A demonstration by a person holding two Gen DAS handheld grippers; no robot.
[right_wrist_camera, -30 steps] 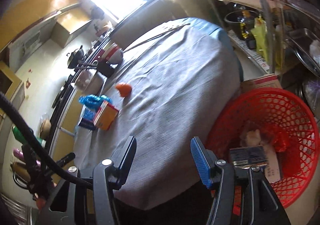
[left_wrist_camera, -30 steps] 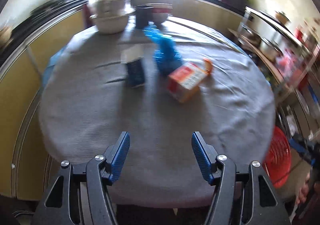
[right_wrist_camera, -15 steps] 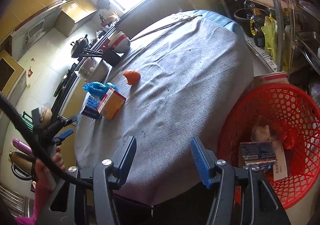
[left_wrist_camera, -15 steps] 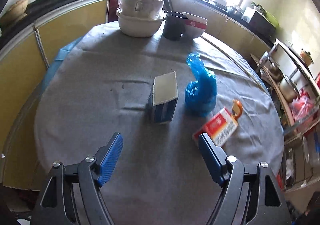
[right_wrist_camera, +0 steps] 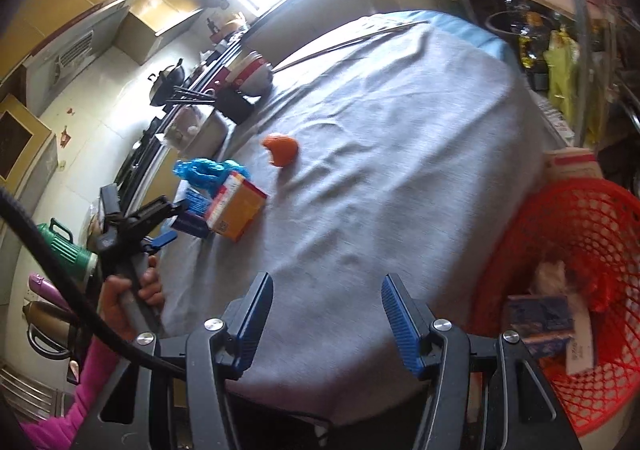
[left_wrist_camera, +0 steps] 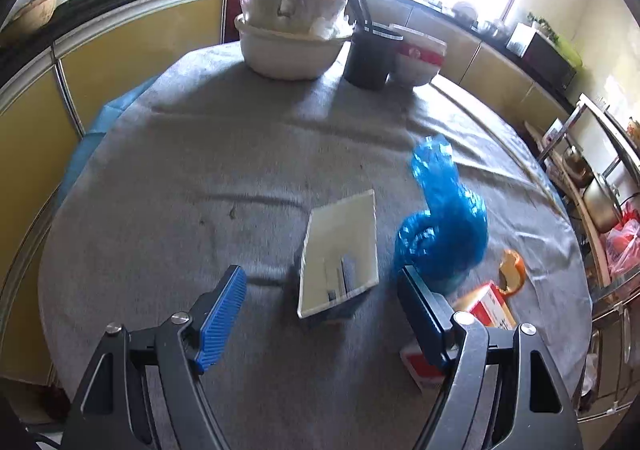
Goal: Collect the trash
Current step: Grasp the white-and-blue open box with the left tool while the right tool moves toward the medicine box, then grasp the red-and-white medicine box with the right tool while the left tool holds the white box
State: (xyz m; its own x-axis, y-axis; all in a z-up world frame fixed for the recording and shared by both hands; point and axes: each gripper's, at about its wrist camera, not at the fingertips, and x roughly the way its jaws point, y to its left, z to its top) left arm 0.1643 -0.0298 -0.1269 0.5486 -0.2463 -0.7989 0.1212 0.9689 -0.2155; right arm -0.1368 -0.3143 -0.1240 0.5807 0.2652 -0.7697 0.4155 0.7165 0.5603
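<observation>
On the table (left_wrist_camera: 168,178), a carton (left_wrist_camera: 340,254) stands just ahead of the left gripper (left_wrist_camera: 320,314), in line with the gap between its closing jaws and untouched by them. A crumpled bag (left_wrist_camera: 444,226) sits beside the carton, ahead of the gripper's right finger. A flat box (left_wrist_camera: 488,306) lies past that finger on the right, partly hidden by it, with a peel (left_wrist_camera: 512,270) just beyond. Far ahead, at the table's far edge, stand a covered basin (left_wrist_camera: 292,50), a chopstick holder (left_wrist_camera: 368,58) and a bowl (left_wrist_camera: 420,58), side by side. A basket (right_wrist_camera: 592,246) sits below the table edge to the right of the right gripper (right_wrist_camera: 328,318), with cartons in it.
</observation>
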